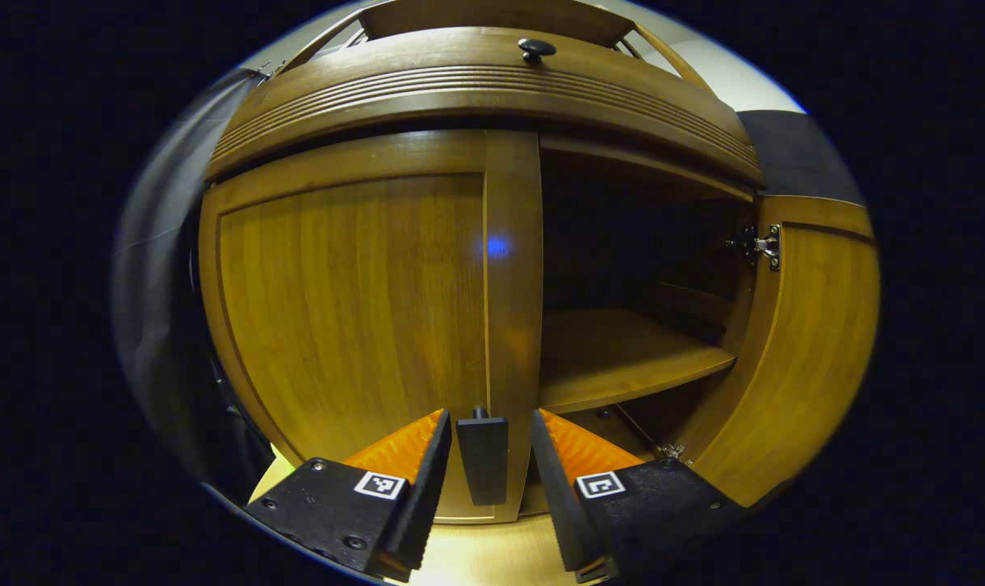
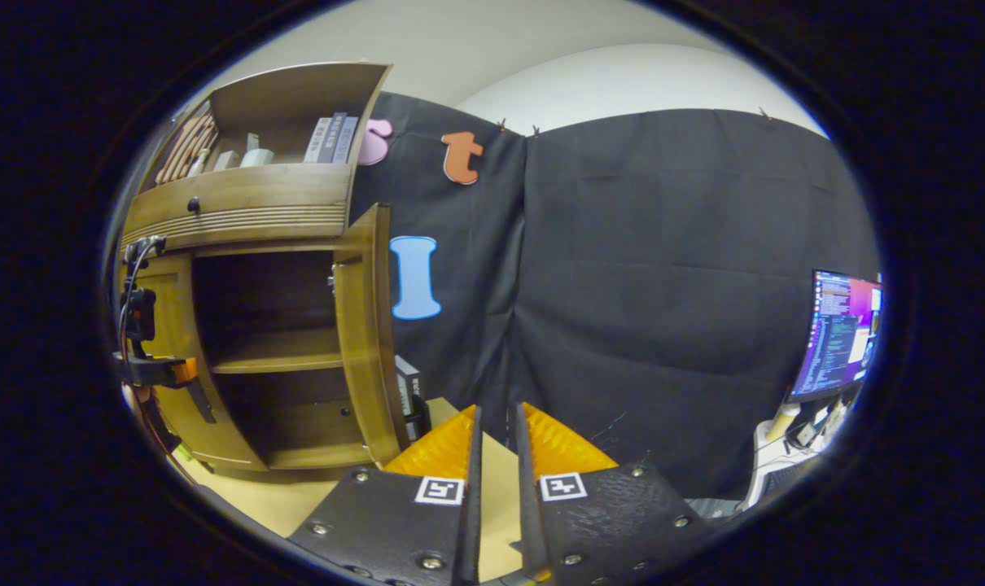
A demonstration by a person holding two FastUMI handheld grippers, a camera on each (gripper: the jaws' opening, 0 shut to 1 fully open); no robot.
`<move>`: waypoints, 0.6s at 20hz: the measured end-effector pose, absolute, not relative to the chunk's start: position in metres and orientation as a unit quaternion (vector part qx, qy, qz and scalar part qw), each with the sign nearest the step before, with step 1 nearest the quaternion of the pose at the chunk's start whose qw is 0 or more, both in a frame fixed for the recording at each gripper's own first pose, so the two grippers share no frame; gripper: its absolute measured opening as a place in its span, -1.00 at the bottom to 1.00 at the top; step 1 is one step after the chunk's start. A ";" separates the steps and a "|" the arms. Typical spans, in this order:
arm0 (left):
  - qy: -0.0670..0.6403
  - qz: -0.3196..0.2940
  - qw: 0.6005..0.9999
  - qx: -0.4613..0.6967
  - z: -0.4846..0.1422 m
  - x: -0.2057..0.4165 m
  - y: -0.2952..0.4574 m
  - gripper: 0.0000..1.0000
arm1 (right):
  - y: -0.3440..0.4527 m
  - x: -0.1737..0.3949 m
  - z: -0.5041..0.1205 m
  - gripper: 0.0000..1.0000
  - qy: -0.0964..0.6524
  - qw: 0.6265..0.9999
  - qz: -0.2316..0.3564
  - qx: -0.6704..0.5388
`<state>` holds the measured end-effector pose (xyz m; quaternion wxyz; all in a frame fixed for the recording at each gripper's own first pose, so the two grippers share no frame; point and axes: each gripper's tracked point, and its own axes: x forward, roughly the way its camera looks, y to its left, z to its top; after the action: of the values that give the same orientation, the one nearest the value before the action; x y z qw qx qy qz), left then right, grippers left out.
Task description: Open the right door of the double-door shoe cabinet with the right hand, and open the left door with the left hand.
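fingers (image 1: 415, 480) of left gripper (image 1: 483, 480) straddle left door handle (image 1: 483, 456).

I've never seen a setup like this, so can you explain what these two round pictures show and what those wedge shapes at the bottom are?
Each picture comes from a camera riding on a hand-held gripper that a person carries. The wedges are its two fingers. In the left gripper view, the left hand-held gripper is open around the dark handle of the closed left door. In the right gripper view, the right hand-held gripper is nearly closed, holds nothing, and sits back from the shoe cabinet, whose right door stands open.
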<state>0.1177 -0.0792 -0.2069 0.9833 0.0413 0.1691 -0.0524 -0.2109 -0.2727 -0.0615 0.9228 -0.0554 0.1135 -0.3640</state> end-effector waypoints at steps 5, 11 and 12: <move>0.161 -0.040 0.986 0.026 -0.207 0.120 -0.073 -0.31 | -0.279 -0.216 -0.046 -0.60 0.100 0.920 -0.374 -0.055; 0.164 -0.043 0.985 0.023 -0.207 0.120 -0.072 -0.31 | -0.258 -0.188 -0.036 -0.60 0.087 0.936 -0.338 -0.052; 0.165 -0.043 0.985 0.020 -0.206 0.119 -0.072 -0.32 | -0.254 -0.184 -0.035 -0.60 0.085 0.938 -0.332 -0.051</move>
<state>0.1190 -0.0723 -0.2064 0.9852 0.0201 0.1646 -0.0433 -0.1843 -0.2539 -0.0350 0.9382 -0.0508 0.0853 -0.3316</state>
